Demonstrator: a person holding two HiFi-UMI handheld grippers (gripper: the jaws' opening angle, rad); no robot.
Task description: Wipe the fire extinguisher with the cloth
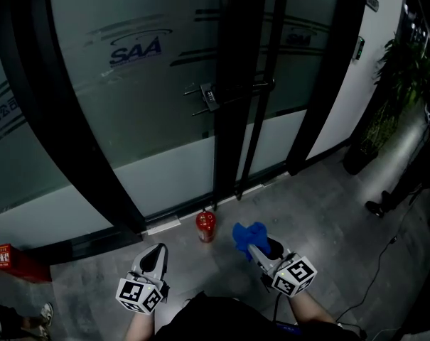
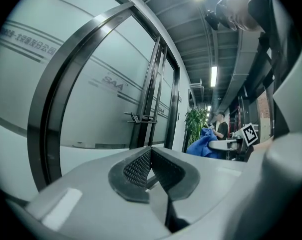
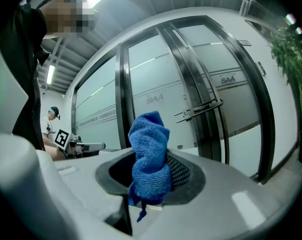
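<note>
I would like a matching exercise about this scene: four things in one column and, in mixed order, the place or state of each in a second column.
1 fire extinguisher
2 cloth
3 left gripper
4 potted plant

A shut and empty
B on the floor, before the glass door
C at the head view's far right
D clamped in the right gripper

Pairs: 1-B, 2-D, 3-A, 4-C

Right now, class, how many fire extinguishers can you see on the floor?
1: the extinguisher stands on the floor at the foot of the glass door. The red box at far left might hide more.
</note>
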